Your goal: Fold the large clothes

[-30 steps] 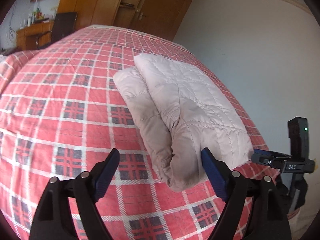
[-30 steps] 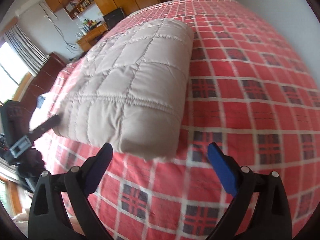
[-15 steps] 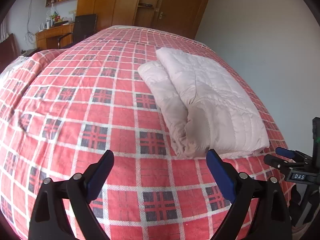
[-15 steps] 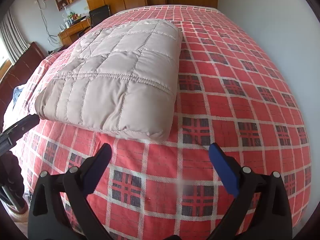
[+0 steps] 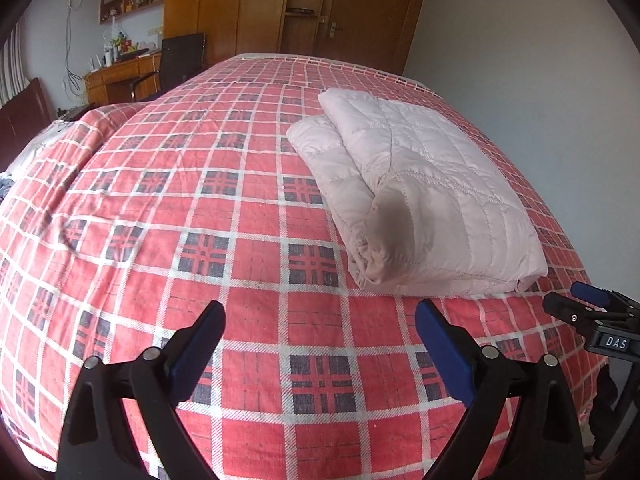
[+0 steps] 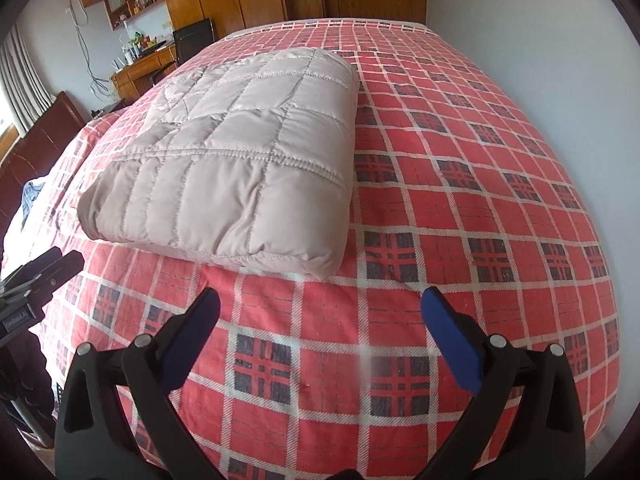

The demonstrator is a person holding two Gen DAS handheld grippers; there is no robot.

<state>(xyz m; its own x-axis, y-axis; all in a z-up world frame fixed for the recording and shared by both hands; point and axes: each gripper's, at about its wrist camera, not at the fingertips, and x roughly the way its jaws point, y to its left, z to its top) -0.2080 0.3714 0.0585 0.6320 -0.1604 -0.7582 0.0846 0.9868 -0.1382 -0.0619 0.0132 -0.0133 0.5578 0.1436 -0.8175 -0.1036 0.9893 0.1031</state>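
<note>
Over on the left side of the bed (image 5: pixel 160 208), the red, white and dark plaid cover runs bare and a little wrinkled towards the dark wooden headboard (image 5: pixel 24 112), and beyond that corner sit a wooden desk (image 5: pixel 120 76), a black chair (image 5: pixel 180 60) and tall wooden wardrobes (image 5: pixel 280 4). The left gripper (image 5: pixel 318 320) hovers over the near edge of the bed, its blue-padded jaws spread wide with nothing between them, only plaid cloth showing in the gap. Moving right, there is the quilted jacket (image 5: pixel 416 196), pale beige, folded into a thick rectangular bundle and lying on the right half of the bed, its short end close to the near edge and its long side running along the right-hand edge by the white wall (image 5: pixel 540 100). From the left wrist view the fold layers show as a rounded roll on the bundle's left side. The right gripper (image 6: pixel 320 300) hangs just off that near edge too, in front of the bundle's near right corner, jaws wide apart and empty, clear of the jacket (image 6: pixel 240 160). Each claw peeks into the other's view at the frame edge, both apart from the garment.
</note>
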